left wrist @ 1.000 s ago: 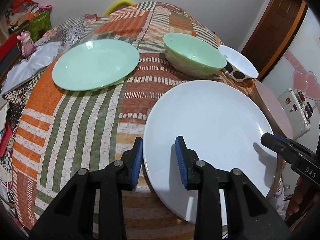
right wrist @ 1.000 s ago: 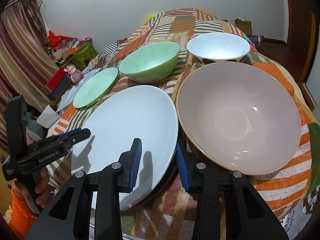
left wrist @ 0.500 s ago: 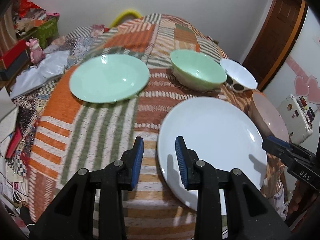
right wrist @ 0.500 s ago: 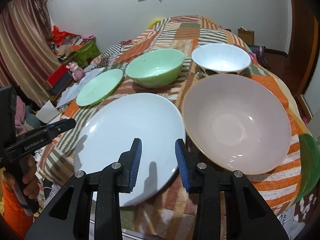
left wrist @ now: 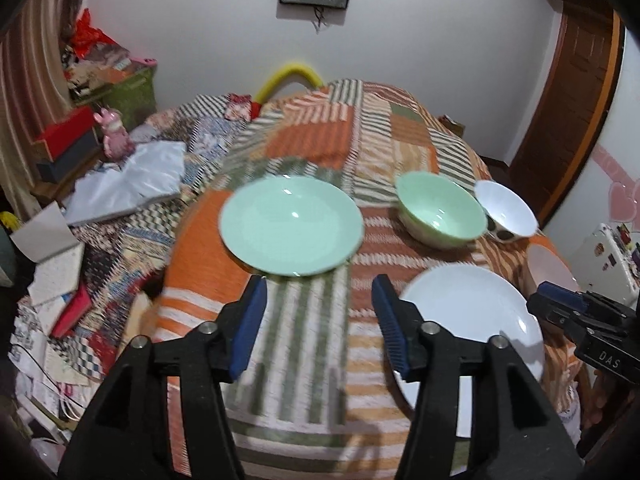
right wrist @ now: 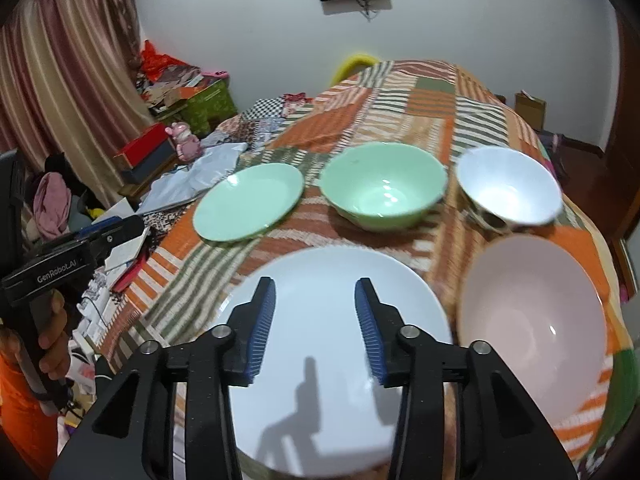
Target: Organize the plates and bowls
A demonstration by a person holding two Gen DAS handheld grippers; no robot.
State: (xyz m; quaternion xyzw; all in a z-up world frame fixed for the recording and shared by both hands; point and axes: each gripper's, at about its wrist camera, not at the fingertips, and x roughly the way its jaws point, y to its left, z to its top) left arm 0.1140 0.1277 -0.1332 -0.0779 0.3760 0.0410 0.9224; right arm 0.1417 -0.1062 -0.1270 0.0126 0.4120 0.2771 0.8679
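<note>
A white plate point(right wrist: 316, 276) lies on the striped cloth at the near edge, with a pink bowl point(right wrist: 532, 320) to its right. Behind them stand a green plate point(left wrist: 291, 226), a green bowl point(left wrist: 440, 210) and a white bowl point(left wrist: 506, 208) in a row. My left gripper point(left wrist: 318, 320) hovers over bare cloth between the green plate and the white plate point(left wrist: 472, 320); its jaws are opening with nothing between them. My right gripper point(right wrist: 315, 320) hangs above the white plate, jaws opening, nothing held. Each gripper shows at the edge of the other's view.
The patchwork-covered table point(left wrist: 312, 360) drops off at left onto clutter: a grey plastic bag point(left wrist: 132, 184), books, a red box point(left wrist: 64, 136) and a pink toy point(left wrist: 114, 138). A yellow chair back point(left wrist: 288, 76) stands at the far end, and a wooden door point(left wrist: 572, 112) at right.
Both grippers have drawn back and up from the white plate's near rim, and their jaws have widened. The plate stays flat on the cloth, and more of the room shows.
</note>
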